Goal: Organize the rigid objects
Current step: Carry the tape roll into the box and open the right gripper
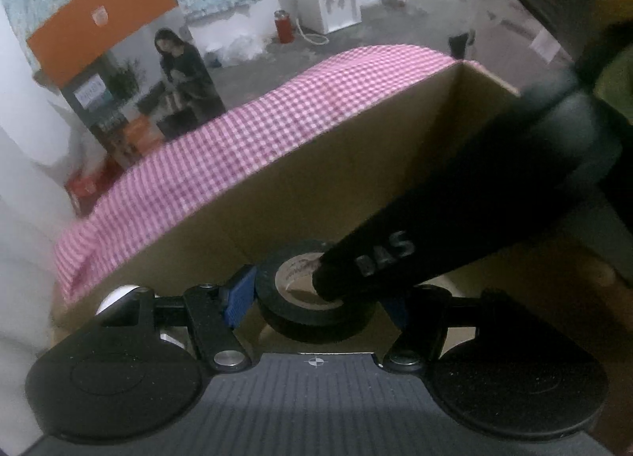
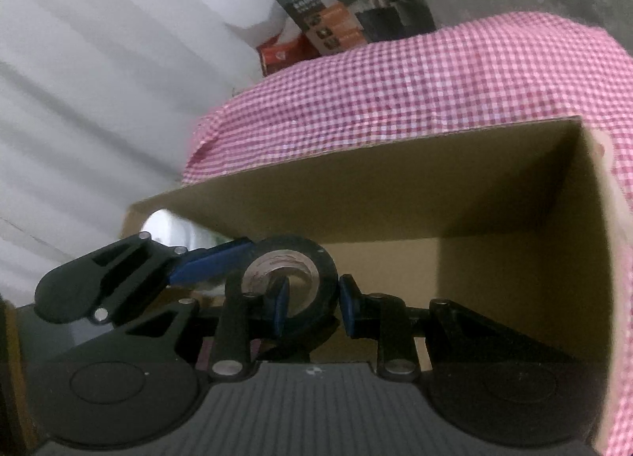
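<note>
Tape roll [image 1: 312, 298], cardboard box [image 1: 356, 163], gingham cloth [image 1: 245, 135].

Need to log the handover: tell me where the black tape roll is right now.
The black tape roll sits low and central in both wrist views, inside the cardboard box, between the left gripper fingers, with one right gripper finger through its core.
</note>
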Demonstrator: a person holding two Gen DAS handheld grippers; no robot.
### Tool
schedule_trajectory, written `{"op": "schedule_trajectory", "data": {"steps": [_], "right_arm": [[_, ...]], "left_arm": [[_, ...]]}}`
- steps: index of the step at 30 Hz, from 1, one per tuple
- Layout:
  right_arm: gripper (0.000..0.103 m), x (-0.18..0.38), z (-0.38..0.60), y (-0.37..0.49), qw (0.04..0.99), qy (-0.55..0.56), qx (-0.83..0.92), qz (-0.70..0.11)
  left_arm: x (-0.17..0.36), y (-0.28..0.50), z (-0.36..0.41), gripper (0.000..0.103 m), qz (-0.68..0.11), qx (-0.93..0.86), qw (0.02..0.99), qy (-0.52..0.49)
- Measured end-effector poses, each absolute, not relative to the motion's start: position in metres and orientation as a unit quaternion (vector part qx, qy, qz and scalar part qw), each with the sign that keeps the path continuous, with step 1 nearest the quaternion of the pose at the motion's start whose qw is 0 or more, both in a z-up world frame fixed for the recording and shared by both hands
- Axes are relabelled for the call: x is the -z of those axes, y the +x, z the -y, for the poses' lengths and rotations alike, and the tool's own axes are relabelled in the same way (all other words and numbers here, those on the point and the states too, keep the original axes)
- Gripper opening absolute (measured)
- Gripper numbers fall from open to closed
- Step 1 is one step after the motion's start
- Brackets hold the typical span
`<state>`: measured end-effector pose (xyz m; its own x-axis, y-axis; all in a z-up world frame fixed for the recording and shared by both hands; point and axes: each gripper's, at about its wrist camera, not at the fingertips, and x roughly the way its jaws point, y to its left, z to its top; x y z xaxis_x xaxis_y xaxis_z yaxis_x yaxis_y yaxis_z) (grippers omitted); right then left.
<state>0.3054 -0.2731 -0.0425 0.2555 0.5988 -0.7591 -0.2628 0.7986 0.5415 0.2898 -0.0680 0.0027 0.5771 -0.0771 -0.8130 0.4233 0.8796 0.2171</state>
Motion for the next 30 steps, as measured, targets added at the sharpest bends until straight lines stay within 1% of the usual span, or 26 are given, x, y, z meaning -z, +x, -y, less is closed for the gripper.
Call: {"op": "schedule_trajectory", "data": {"steps": [6, 12, 14, 18, 26, 27, 29, 30], "right_arm": [[0.029, 0.058, 0.266, 0.322, 0.77, 0.158, -0.278, -0.552], [0.029, 0.068, 0.263, 0.332, 0.767, 0.167, -0.282, -0.551], [0.029, 0.067, 0.263, 0.331, 0.767, 0.169, -0.282, -0.551], [0.029, 0.058, 0.266, 0.326, 0.772, 0.171, -0.285, -0.542], [0.032, 0.006, 0.284, 0.288, 0.8, 0.173, -0.298, -0.492], [0.034, -0.002, 0.287, 0.281, 0.804, 0.175, -0.299, -0.484], [0.047, -0.017, 0.293, 0.265, 0.811, 0.176, -0.304, -0.467], [0.058, -0.025, 0.296, 0.255, 0.816, 0.179, -0.306, -0.457]], "left_arm": [[0.002, 0.291, 0.078, 0.067, -0.428, 0.134, 0.86, 0.242], [0.0, 0.293, 0.078, 0.069, -0.432, 0.134, 0.86, 0.236], [-0.003, 0.293, 0.079, 0.072, -0.43, 0.132, 0.862, 0.235], [-0.016, 0.285, 0.075, 0.082, -0.42, 0.135, 0.87, 0.221], [-0.062, 0.241, 0.065, 0.095, -0.373, 0.143, 0.892, 0.212], [-0.068, 0.234, 0.062, 0.097, -0.366, 0.144, 0.895, 0.209], [-0.081, 0.217, 0.055, 0.098, -0.354, 0.144, 0.902, 0.203], [-0.087, 0.208, 0.051, 0.098, -0.348, 0.144, 0.905, 0.199]]}}
